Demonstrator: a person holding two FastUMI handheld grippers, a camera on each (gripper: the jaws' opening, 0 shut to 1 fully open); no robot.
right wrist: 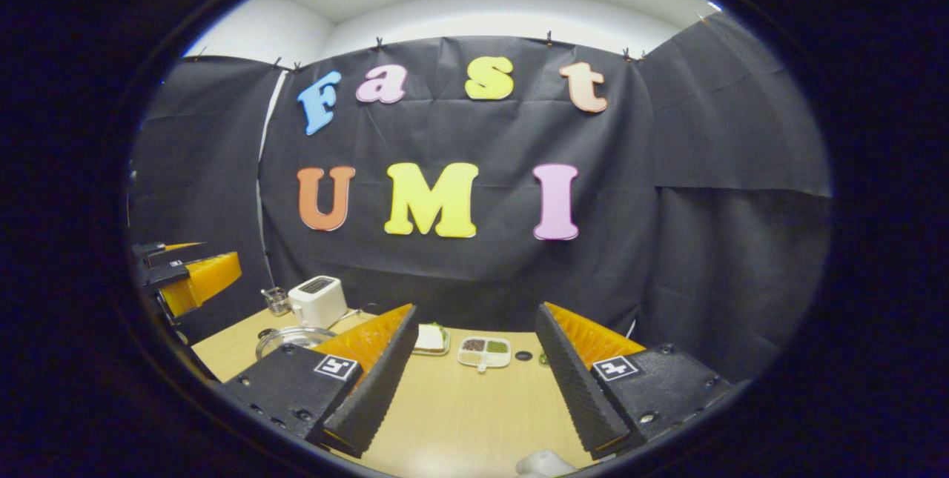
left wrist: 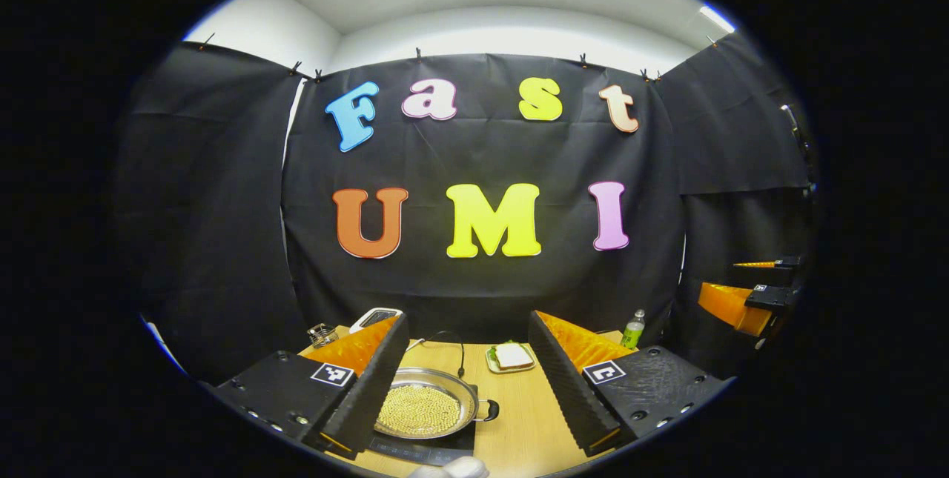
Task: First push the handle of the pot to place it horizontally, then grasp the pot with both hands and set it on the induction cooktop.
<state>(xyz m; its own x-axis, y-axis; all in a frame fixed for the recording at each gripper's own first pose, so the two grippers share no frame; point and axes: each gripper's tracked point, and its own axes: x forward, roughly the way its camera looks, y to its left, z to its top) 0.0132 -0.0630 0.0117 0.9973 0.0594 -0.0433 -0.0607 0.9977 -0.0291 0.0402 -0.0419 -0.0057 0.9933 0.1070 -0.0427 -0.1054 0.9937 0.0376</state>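
Looking along the left gripper [left wrist: 468, 382] in the left gripper view, its two ribbed, wedge-shaped fingers stood wide apart and released, with nothing between them. Below them lay a pale wooden table [left wrist: 523, 419]. The pot [left wrist: 424, 404] was a shallow, round metal pan with a shiny rim, filled with small yellowish grains; it sat on the flat dark induction cooktop [left wrist: 422, 452] at the near edge, partly hidden behind the left finger. A short dark handle [left wrist: 488, 410] stuck out sideways from its right rim, roughly level. Behind the pot sat a small plate [left wrist: 510, 358] bearing a white slab on something green. A green bottle [left wrist: 632, 328] stood at the far right of the table, a small glass jar [left wrist: 321, 333] at the far left, and a white toaster [left wrist: 374, 317] showed above the left finger. The other gripper [left wrist: 752, 293] hung well off to the right.

In the right gripper view, the right gripper [right wrist: 474, 382] was likewise spread open and empty over bare table [right wrist: 460, 419]. The pot [right wrist: 293, 339] appeared as a round metal rim at the far left, just before the toaster [right wrist: 317, 300]; the cooktop under it could not be made out. A divided white dish [right wrist: 485, 351] lay mid-table beside the plate [right wrist: 430, 339]. The left gripper [right wrist: 182, 274] showed at the left edge; its jaw state could not be told from there.
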